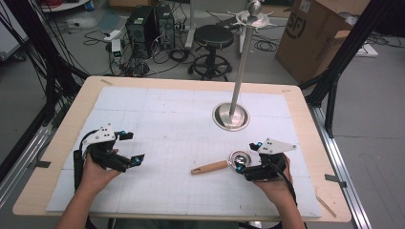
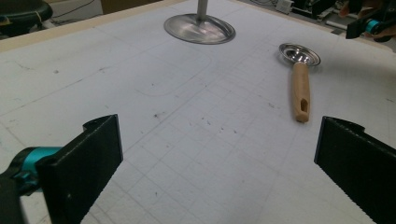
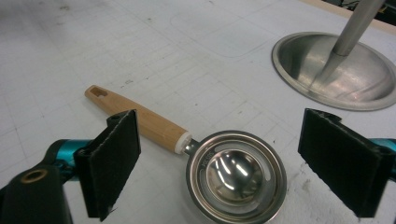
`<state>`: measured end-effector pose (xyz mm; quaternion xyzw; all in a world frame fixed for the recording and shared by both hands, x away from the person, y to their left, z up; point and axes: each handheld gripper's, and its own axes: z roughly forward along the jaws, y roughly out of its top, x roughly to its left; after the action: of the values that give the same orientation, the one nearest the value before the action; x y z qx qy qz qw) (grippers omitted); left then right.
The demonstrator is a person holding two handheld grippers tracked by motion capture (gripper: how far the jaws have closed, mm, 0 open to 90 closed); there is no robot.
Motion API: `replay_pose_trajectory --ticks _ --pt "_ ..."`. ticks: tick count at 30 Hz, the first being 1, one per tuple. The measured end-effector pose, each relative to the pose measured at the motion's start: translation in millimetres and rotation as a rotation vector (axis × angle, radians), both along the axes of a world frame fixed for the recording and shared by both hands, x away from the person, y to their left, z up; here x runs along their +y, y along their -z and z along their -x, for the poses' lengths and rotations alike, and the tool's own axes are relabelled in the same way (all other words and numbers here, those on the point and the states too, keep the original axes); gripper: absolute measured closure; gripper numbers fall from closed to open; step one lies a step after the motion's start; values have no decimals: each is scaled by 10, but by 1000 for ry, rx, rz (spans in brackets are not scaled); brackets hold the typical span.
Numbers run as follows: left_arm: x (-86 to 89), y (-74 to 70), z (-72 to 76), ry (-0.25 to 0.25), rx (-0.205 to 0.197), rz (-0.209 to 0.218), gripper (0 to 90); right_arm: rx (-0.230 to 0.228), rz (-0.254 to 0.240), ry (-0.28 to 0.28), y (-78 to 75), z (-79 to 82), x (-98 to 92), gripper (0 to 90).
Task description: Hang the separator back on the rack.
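Observation:
A small steel ladle with a wooden handle (image 1: 210, 167) lies flat on the white mat, its round bowl (image 1: 239, 158) toward the right. My right gripper (image 1: 244, 164) hovers open right at that bowl (image 3: 236, 175), one jaw on each side of it, touching nothing. The handle (image 3: 140, 120) runs off behind the left jaw. My left gripper (image 1: 130, 148) rests open at the mat's left, well away from the ladle (image 2: 300, 86), with bare mat between its jaws (image 2: 219, 163). A steel stand with a round base (image 1: 230, 117) and a tall pole rises behind the ladle.
The stand's base (image 3: 336, 70) sits just beyond my right gripper; its pole carries hooks at the top (image 1: 254, 18). The white gridded mat (image 1: 181, 124) covers a wooden table (image 1: 305, 109). Past the table stand a stool (image 1: 213, 43), computer towers and a cardboard box (image 1: 313, 36).

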<state>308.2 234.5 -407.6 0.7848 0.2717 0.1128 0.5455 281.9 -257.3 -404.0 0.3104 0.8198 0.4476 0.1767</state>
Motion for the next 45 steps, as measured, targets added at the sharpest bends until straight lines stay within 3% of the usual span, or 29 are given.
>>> replay_pose_trajectory --ticks 18,26,41,45 --pt "14 9 10 10 -6 -2 16 82 221 -153 -114 -283 379 168" --pt "15 9 9 13 -5 0 16 116 350 -244 -130 -351 548 258" --pt "12 12 4 17 -4 1 16 191 487 -343 -72 -462 712 421" --pt "8 13 5 15 -1 -5 16 239 512 -374 -15 -469 766 497"
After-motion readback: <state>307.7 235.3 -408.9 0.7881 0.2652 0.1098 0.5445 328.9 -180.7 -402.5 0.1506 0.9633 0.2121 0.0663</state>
